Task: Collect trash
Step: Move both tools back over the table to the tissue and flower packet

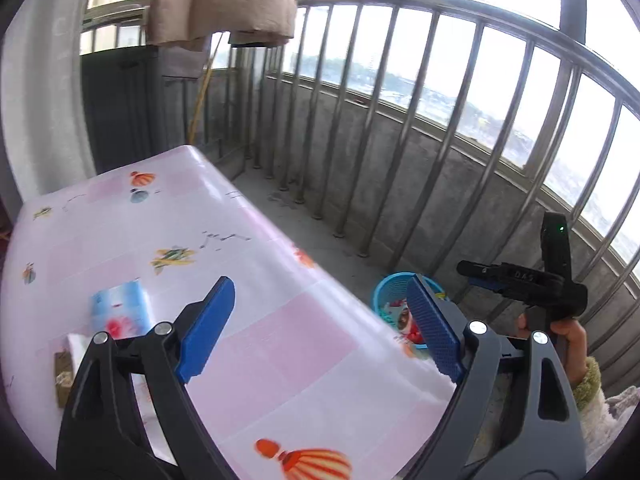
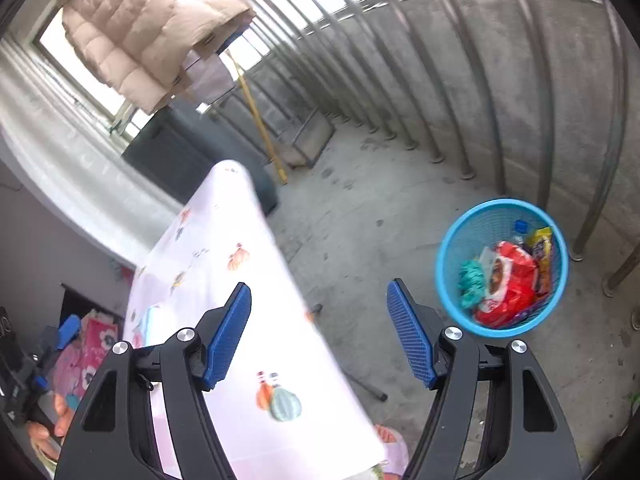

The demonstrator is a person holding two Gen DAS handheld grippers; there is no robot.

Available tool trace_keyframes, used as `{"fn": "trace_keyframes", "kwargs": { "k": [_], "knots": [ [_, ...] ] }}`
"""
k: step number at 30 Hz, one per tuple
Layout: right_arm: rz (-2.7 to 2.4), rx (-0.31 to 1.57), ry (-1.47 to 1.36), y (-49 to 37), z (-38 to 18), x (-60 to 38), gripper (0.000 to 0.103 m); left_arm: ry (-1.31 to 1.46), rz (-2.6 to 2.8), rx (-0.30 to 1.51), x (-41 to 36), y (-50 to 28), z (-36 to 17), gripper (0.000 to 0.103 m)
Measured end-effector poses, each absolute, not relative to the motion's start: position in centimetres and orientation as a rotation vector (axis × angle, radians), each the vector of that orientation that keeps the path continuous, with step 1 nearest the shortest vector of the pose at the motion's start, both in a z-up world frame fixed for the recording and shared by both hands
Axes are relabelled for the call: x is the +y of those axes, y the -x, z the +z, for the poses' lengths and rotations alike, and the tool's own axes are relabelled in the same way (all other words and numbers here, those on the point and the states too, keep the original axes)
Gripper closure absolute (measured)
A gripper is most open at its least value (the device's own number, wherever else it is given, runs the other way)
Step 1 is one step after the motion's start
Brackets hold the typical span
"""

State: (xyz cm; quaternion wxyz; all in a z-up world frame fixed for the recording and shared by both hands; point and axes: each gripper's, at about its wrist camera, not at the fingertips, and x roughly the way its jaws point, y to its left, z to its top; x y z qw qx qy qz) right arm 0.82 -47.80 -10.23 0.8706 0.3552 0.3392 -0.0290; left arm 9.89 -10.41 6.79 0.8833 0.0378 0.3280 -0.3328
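My left gripper [image 1: 320, 284] hangs open over a table [image 1: 280, 340] with a pink and white cloth, nothing between its blue pads. A blue and white packet [image 1: 120, 310] lies on the cloth to its left, and a white and brown scrap [image 1: 64, 372] sits near the table's left edge. My right gripper [image 2: 319, 290] is open and empty above the table's right edge. On the concrete floor to its right stands a blue mesh basket [image 2: 480, 224] holding a red wrapper [image 2: 516, 284], a yellow wrapper [image 2: 542, 248] and a teal scrap [image 2: 470, 284]. The left wrist view shows the basket's rim [image 1: 384, 284] beyond the table.
A metal railing [image 1: 400, 120] on a low concrete wall runs along the right. A beige padded coat [image 1: 224, 0] hangs at the far end above a dark cabinet [image 1: 124, 108] and a yellow pole [image 2: 260, 128]. A hand [image 1: 568, 332] holds the right gripper's handle.
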Motion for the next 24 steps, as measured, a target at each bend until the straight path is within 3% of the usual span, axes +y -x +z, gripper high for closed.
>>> {"fn": "trace_keyframes", "kwargs": {
  "k": [12,16,19,24],
  "knots": [
    [0.338,0.921,-0.607,-11.1,-8.0,-29.2,0.034,0.167,-0.279,0.732,11.3,-10.4,2.7,0.02],
    [0.415,0.966,-0.557,-14.0,-7.2,-24.5,0.035,0.266,-0.267,0.773,13.6,-11.8,0.5,0.021],
    [0.444,0.975,-0.505,-15.8,-6.5,-21.5,0.035,0.314,-0.288,0.8,14.1,-12.6,-0.8,0.028],
    [0.458,1.02,-0.434,-17.9,-7.2,-18.4,0.044,0.338,-0.376,0.822,12.7,-13.8,-1.9,0.041]
  ]
}}
